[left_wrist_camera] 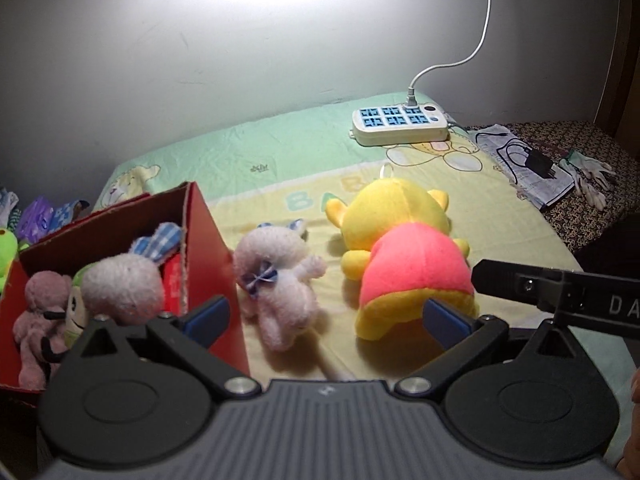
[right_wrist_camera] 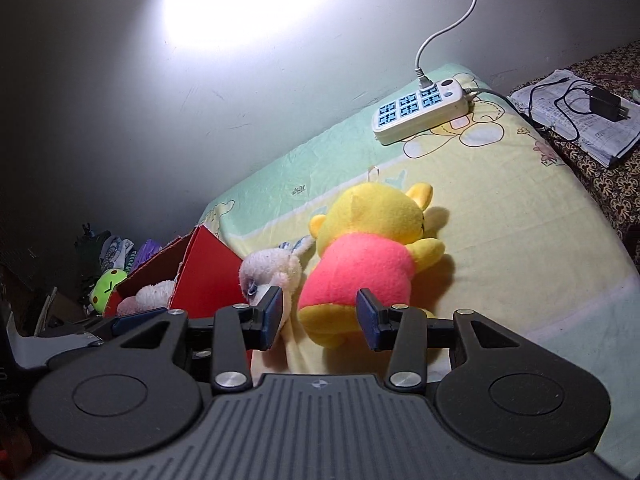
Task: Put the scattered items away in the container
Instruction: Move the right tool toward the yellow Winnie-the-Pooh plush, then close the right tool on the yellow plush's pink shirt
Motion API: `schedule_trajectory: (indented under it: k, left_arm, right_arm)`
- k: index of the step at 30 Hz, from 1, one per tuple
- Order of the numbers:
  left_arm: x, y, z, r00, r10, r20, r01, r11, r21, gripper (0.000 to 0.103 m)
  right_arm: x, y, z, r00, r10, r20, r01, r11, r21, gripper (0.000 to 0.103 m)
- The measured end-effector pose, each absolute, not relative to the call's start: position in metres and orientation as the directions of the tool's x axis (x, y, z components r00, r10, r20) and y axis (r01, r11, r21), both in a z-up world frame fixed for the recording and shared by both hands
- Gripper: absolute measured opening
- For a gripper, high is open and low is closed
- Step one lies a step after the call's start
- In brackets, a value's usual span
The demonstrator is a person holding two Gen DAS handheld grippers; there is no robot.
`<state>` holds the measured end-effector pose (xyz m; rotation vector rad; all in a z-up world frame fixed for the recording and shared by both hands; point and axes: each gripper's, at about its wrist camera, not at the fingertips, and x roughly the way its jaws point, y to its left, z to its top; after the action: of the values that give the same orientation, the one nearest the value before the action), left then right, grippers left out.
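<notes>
A red cardboard box [left_wrist_camera: 208, 240] stands at the left on the bed and holds several small plush toys [left_wrist_camera: 120, 284]. A pale pink plush rabbit [left_wrist_camera: 280, 280] lies just right of the box; it also shows in the right wrist view [right_wrist_camera: 272, 268]. A yellow bear in a pink shirt [left_wrist_camera: 404, 264] lies face down to its right, also in the right wrist view [right_wrist_camera: 368, 252]. My left gripper [left_wrist_camera: 326, 320] is open and empty, just short of the rabbit. My right gripper [right_wrist_camera: 320, 316] is open and empty, its jaws either side of the bear's lower body.
A white power strip [left_wrist_camera: 400, 124] with a plugged cable lies at the back of the bed. A newspaper with a black charger [left_wrist_camera: 532, 164] and a glove [left_wrist_camera: 592, 180] lie at the right. More toys and a green plush [right_wrist_camera: 106, 286] are left of the box.
</notes>
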<state>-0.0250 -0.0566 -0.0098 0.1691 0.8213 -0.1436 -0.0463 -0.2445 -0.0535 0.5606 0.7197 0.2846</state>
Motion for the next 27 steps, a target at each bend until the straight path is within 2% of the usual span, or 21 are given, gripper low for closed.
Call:
schedule_trajectory:
  k: [7,21,27]
  left_arm:
    - [-0.009,-0.075,-0.033,0.594,-0.104,-0.798,0.192,0.981,0.015,0.102]
    - [0.044,-0.09,-0.067,0.543,-0.198,-0.816,0.223,0.971,-0.087,0.102]
    - [0.06,-0.089,-0.084,0.47,-0.303,-0.829,0.226,0.949,-0.219,0.102]
  right_arm:
    - [-0.037,-0.272,-0.073,0.688,0.448,-0.571,-0.006,0.79,0.613,0.044]
    - [0.003,-0.304,-0.093,0.669,0.467,-0.578,0.061,0.74,0.67,0.046]
    - [0.02,-0.306,-0.096,0.667,0.477,-0.572,0.042,0.743,0.668,0.046]
